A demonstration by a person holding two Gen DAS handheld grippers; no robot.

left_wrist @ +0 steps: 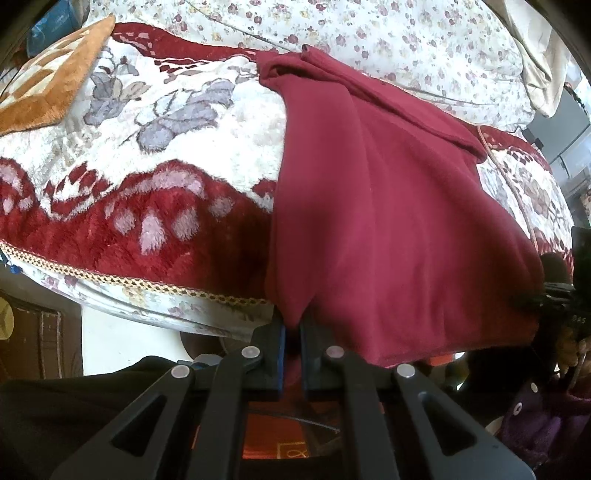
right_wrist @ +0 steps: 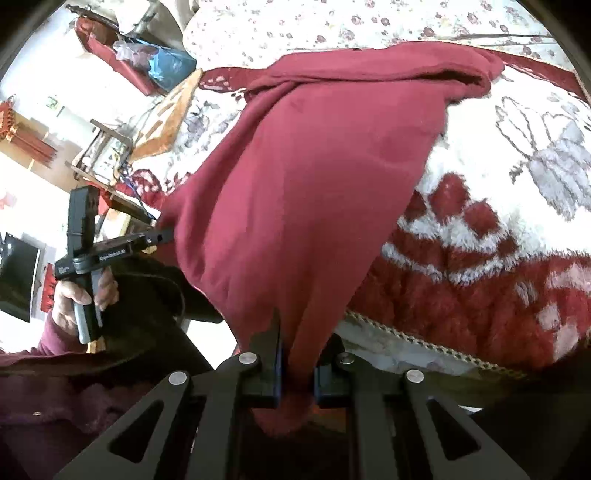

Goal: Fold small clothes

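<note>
Maroon garment (left_wrist: pixel 388 206) hides left gripper (left_wrist: pixel 292 328) fingertips; right gripper (right_wrist: pixel 297 363) fingertips also buried in cloth; blanket (left_wrist: pixel 147 155) cut off left.

Your bed (left_wrist: pixel 122 302) carries a plush red-and-white blanket (left_wrist: pixel 184 155). On it lie the maroon garment (left_wrist: pixel 388 206), an orange cushion (left_wrist: pixel 55 77) and a floral quilt (left_wrist: pixel 369 33).

I see both wrist cameras look very near along their fingers (left_wrist: pixel 275 350) over the bed (left_wrist: pixel 122 221); both views share the red cloth (left_wrist: pixel 388 221).
</note>
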